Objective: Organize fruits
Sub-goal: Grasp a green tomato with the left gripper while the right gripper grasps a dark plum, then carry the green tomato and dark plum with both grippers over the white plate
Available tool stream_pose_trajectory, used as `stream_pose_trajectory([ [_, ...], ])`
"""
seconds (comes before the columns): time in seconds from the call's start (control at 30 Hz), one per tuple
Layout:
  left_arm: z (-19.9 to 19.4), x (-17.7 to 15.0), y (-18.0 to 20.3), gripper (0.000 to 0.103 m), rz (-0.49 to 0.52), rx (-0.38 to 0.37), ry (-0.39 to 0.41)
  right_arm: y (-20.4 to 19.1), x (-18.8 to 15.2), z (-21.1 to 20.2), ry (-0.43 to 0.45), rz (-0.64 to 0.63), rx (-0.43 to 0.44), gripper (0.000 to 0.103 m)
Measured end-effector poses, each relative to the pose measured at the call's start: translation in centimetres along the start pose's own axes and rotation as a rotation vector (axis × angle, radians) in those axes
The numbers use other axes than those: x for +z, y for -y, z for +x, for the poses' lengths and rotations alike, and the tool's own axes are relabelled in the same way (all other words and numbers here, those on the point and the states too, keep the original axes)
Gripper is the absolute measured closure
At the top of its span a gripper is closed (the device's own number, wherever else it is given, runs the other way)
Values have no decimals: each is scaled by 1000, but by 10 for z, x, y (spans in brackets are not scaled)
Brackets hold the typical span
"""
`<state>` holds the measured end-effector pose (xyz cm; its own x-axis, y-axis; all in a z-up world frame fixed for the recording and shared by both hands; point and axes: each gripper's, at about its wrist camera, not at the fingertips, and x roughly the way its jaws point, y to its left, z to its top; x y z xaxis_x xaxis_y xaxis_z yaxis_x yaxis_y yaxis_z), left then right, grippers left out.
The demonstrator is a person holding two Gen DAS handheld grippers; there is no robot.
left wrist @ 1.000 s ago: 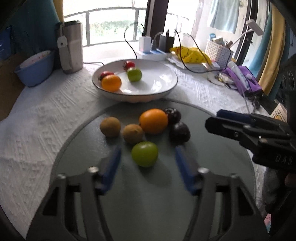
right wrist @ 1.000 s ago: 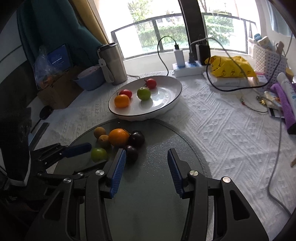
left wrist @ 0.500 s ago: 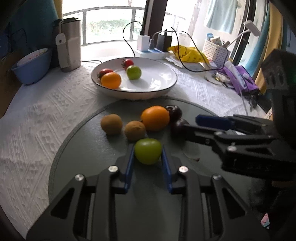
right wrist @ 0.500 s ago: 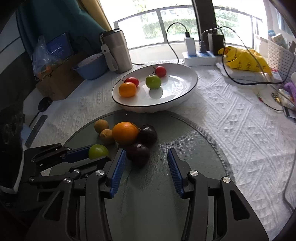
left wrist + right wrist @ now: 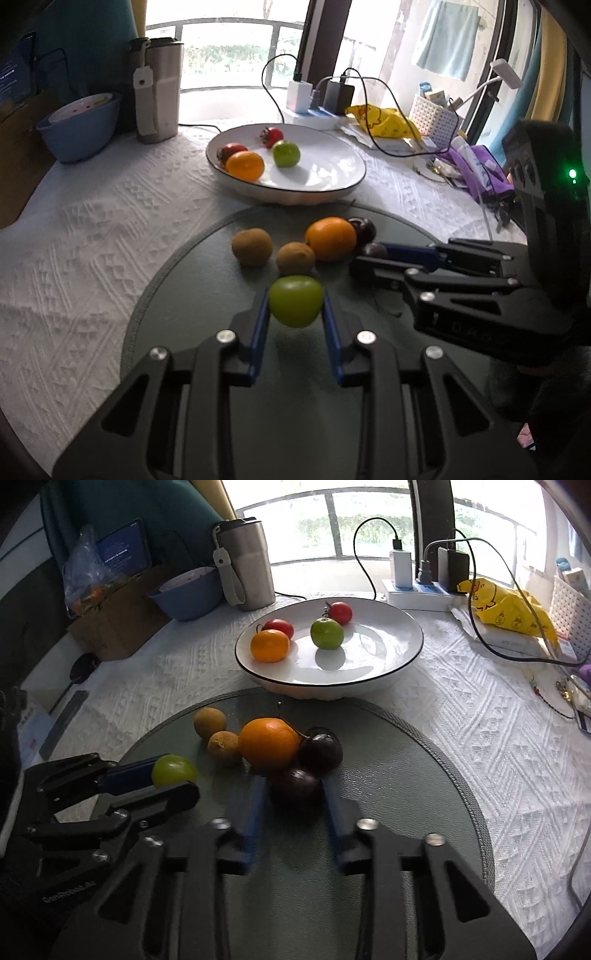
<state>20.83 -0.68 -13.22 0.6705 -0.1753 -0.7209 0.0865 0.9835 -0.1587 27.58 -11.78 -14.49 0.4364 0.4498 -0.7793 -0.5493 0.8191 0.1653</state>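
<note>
Green and round, a small fruit [image 5: 294, 301] sits squeezed between the two blue fingers of the left gripper [image 5: 294, 317], touching both, and looks lifted a little off the dark round mat [image 5: 177, 302]. The right gripper [image 5: 293, 805] has its fingers close on each side of a dark plum [image 5: 295, 786] that rests on the mat; they look like they touch it, but the picture is blurry there. Just past that plum, toward the white bowl [image 5: 388, 672], lie a second dark plum [image 5: 320, 751], a big orange [image 5: 269, 748] and two brown kiwis [image 5: 223, 747]. The bowl stands behind the mat, touching its far edge. Inside it are a small orange [image 5: 269, 645], a green fruit [image 5: 327, 633] and two red tomatoes [image 5: 340, 612].
</note>
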Motion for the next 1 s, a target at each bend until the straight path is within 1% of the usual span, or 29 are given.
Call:
stream_pose_trajectory([
  [0.23,-7,-1,1,74,-1,0,12,-3,-4,-3,1,-5,2,72],
  [0.4,-14,0,5,74,10,1,29,-5,-6,-12,19,-1,9,72],
  [0.77,-32,8,20,74,42,-4,66,1,-5,-44,84,9,5,72],
  [1.0,-41,18,30,74,71,-4,89,8,3,-62,123,14,-2,72],
])
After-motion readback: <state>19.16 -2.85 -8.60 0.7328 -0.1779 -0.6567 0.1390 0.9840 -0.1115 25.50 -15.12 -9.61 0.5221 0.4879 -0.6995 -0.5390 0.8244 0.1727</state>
